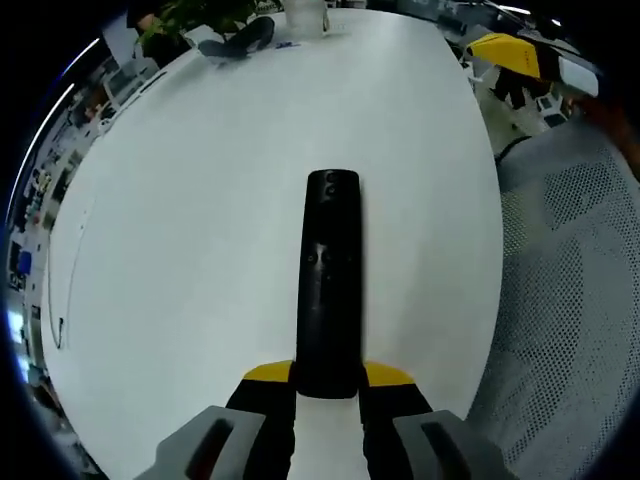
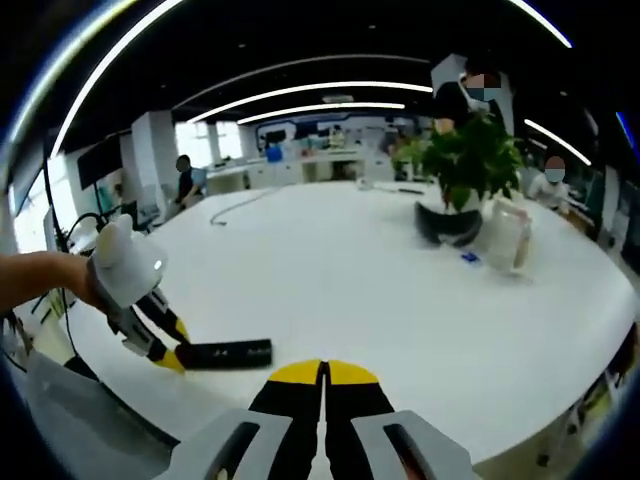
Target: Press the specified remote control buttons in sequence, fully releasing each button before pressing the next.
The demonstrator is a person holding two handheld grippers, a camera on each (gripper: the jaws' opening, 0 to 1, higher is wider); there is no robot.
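Left gripper [image 1: 327,385] fingers grasp the remote [image 1: 329,280] at 6 o'clock on the counter [image 1: 200,200]; right gripper [image 2: 324,375] fingers clenched, holding nothing.

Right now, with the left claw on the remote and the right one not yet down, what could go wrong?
1. The left claw grips only the near end of the remote, so a press further along its body might tip or twist it.
2. The right claw is shut and hangs away from the remote; its broad closed tip may hit neighbouring buttons.
3. The remote lies near the table edge, so a slip could push it off.
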